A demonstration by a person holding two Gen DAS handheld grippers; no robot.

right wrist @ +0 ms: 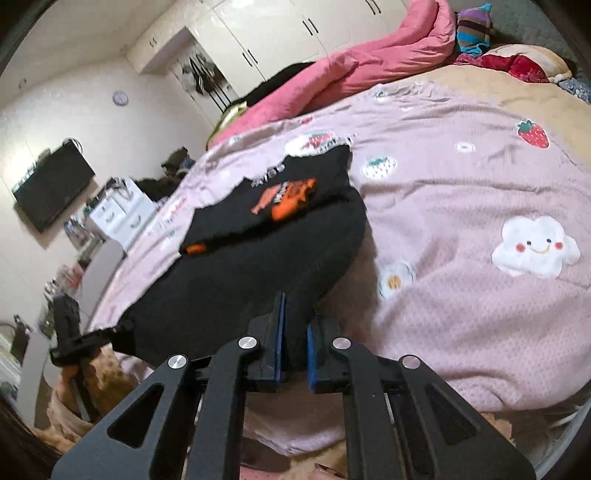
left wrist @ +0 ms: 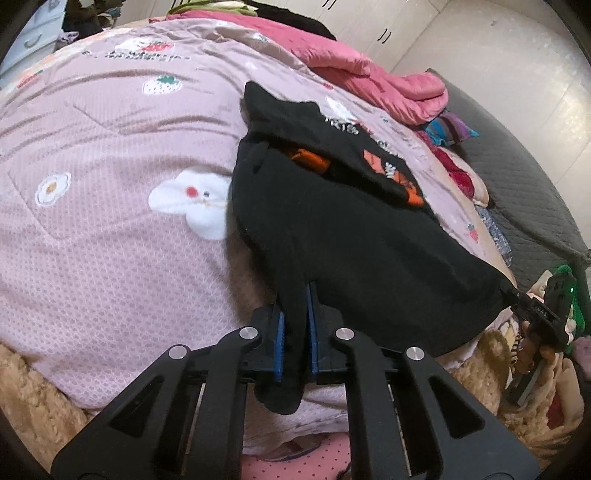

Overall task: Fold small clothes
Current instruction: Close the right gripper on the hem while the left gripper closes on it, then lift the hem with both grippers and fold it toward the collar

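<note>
A small black garment (left wrist: 354, 236) with an orange and white print lies on the pink bedspread (left wrist: 110, 229), its far part folded over. My left gripper (left wrist: 295, 317) is shut on its near left corner, cloth hanging between the blue pads. My right gripper (right wrist: 293, 325) is shut on the near right corner of the same black garment (right wrist: 258, 266). The near edge is stretched between both grippers, lifted off the bed. The right gripper shows in the left wrist view (left wrist: 517, 301); the left gripper shows in the right wrist view (right wrist: 118, 328).
A rolled pink quilt (left wrist: 380, 74) lies along the far side of the bed, with a striped cloth (right wrist: 474, 27) and red cloth by it. A beige fleece blanket (left wrist: 33, 391) hangs at the near edge. White drawers (right wrist: 122, 214) and a wall TV (right wrist: 51, 188) stand beyond.
</note>
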